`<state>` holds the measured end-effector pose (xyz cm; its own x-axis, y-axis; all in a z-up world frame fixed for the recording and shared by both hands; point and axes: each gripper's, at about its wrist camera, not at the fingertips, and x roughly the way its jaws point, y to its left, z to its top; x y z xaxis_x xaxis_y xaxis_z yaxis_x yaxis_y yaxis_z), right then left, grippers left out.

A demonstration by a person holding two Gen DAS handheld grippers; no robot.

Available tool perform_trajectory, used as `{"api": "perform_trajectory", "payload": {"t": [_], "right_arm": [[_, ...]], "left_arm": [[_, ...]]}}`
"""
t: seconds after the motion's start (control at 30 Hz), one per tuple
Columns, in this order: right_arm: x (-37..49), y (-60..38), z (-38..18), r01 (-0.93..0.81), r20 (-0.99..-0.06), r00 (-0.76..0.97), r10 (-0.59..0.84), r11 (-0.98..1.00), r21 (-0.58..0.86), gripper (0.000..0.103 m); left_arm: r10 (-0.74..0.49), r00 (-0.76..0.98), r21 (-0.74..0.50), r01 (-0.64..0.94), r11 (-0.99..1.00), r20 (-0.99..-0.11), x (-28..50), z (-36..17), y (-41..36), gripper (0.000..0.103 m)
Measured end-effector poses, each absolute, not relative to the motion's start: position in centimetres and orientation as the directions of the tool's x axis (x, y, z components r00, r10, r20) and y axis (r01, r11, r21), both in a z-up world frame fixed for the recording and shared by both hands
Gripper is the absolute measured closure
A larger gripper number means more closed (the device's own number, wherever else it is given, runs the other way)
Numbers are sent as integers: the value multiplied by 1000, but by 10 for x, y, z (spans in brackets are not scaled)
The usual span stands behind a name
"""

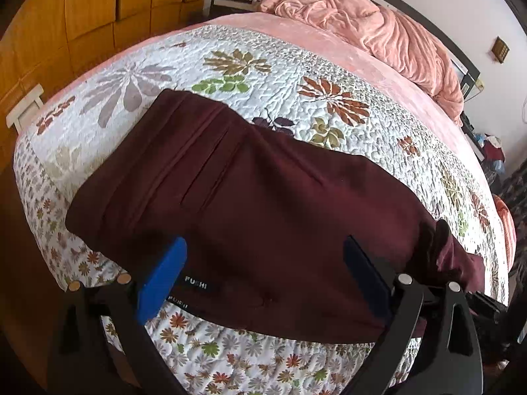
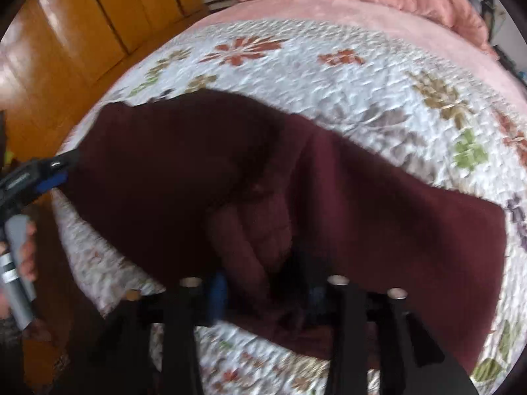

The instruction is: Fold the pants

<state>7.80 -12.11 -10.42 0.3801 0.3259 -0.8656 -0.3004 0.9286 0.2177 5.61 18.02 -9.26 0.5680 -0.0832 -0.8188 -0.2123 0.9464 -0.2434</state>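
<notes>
The maroon pants [image 1: 263, 204] lie folded across the quilted bed [image 1: 230, 65], toward six o'clock. The left tool [image 1: 263, 279] hovers spread wide over their near edge. The right tool [image 2: 266, 293] pinches bunched fabric, likely to lift another fold.

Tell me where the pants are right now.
The maroon pants lie across the floral quilt at the bed's near edge, under the open left gripper.

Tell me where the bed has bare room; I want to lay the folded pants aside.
Free: the floral quilt between the maroon pants and the pink sheet. A narrow quilt strip runs along the near edge. Crowded: the pink blanket heaped by the headboard, and both grippers at the pants' near edge.
</notes>
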Motion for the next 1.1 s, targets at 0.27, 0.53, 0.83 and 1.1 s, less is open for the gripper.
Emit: {"api": "perform_trajectory", "payload": {"t": [0.27, 0.53, 0.83, 1.1], "right_arm": [[63, -137, -67, -320, -795, 407, 450, 886, 337, 35], [73, -123, -118, -290, -877, 273, 396, 903, 318, 34], [83, -145, -88, -220, -791, 323, 519, 854, 471, 34], [96, -142, -119, -172, -845, 281, 455, 890, 422, 33]], "left_arm": [[-102, 553, -263, -220, 939, -827, 56, -97, 184, 8], [-99, 542, -258, -224, 940, -834, 56, -101, 187, 8], [-92, 538, -265, -254, 930, -838, 56, -102, 200, 8], [-95, 528, -253, -236, 938, -844, 57, -104, 203, 8]]}}
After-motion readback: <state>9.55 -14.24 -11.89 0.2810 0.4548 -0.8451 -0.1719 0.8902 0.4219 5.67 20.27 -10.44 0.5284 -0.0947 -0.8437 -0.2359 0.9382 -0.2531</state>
